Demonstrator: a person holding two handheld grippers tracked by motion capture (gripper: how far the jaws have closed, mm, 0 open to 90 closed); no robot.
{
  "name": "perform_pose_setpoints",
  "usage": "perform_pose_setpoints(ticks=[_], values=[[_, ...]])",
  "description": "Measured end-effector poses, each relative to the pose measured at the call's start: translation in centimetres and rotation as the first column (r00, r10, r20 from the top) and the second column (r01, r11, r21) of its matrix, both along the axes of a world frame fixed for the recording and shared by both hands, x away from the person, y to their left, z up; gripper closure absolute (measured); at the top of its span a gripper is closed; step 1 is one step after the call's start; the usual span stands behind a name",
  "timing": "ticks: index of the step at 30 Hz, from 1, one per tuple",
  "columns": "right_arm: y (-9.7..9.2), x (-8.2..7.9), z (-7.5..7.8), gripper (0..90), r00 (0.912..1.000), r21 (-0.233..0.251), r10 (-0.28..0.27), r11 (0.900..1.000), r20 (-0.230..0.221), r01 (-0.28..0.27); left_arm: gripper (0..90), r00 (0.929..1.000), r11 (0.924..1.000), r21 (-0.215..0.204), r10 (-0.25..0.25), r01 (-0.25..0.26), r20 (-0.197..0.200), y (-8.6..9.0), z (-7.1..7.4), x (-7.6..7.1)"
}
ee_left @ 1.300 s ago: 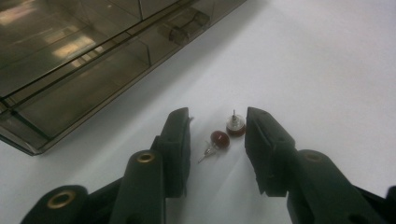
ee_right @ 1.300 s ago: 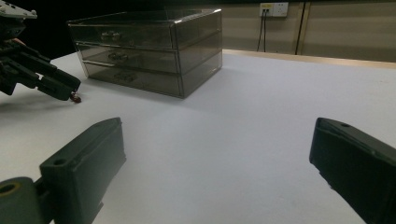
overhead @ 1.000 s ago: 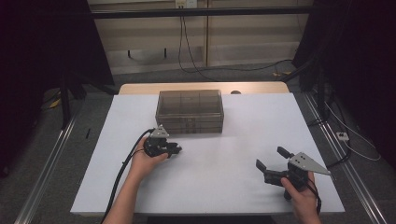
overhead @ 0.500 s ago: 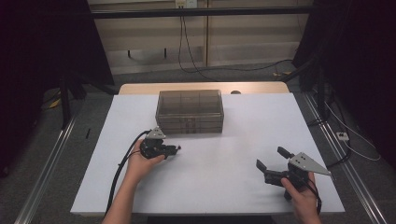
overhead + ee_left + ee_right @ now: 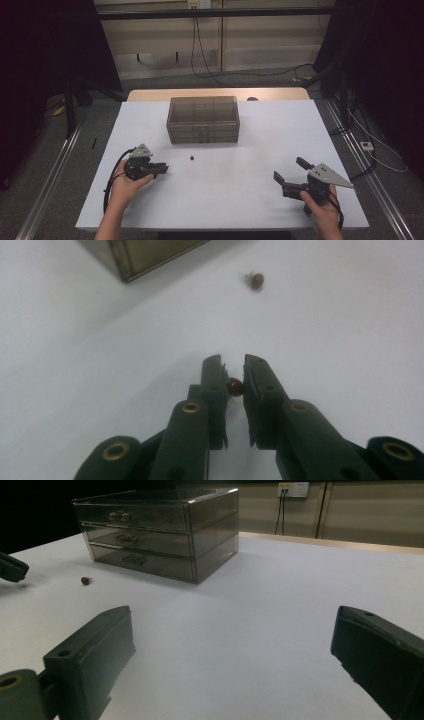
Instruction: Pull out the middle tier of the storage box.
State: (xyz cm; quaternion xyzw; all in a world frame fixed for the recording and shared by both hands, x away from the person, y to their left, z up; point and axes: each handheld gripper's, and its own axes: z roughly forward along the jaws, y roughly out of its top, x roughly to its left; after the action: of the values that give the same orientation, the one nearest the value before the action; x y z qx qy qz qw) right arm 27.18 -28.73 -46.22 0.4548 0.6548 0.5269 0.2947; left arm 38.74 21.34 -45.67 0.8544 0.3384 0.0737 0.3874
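Dark red, a small round bead point(image 5: 235, 386) sits clamped between the two black jaws of the left gripper point(image 5: 161, 169), which have just been closing on it. In the high view, the left gripper lies low over the white table point(image 5: 225, 210) at the front left, held in the person's left hand point(image 5: 125, 187), with its cable looping back beside the wrist.

A second bead point(image 5: 192, 158) rests on the table between the left gripper and the smoky clear drawer box point(image 5: 202, 120); it is apart from both. The drawer box stands at the middle rear of the table, with three drawers stacked.

The right gripper point(image 5: 290, 177) is at the front right, held in the right hand point(image 5: 322, 215). Its jaws stand wide apart with nothing between them, pointing toward the drawer box.
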Motion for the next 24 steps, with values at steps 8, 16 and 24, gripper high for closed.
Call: perform_pose_setpoints(ticks=[8, 16, 24], values=[[0.2, 0.0, 0.0, 3.4, 1.0000, -0.004, 0.004, 1.0000, -0.001, -0.004, 80.3, 0.9994, 0.9994, 0.001, 0.036, -0.036, 0.001, 1.7, -0.4, -0.5], [0.2, 0.0, 0.0, 3.4, 1.0000, -0.004, 0.004, 1.0000, -0.001, -0.004, 80.1, 0.9986, 0.9986, 0.001, 0.052, -0.052, 0.002, 2.1, -0.5, -0.9], [0.3, 0.0, 0.0, 3.4, 1.0000, -0.009, 0.009, 0.9999, 0.000, -0.009, 78.3, 0.9989, 0.9989, -0.001, 0.047, -0.047, -0.004, 2.1, -0.9, -1.1]])
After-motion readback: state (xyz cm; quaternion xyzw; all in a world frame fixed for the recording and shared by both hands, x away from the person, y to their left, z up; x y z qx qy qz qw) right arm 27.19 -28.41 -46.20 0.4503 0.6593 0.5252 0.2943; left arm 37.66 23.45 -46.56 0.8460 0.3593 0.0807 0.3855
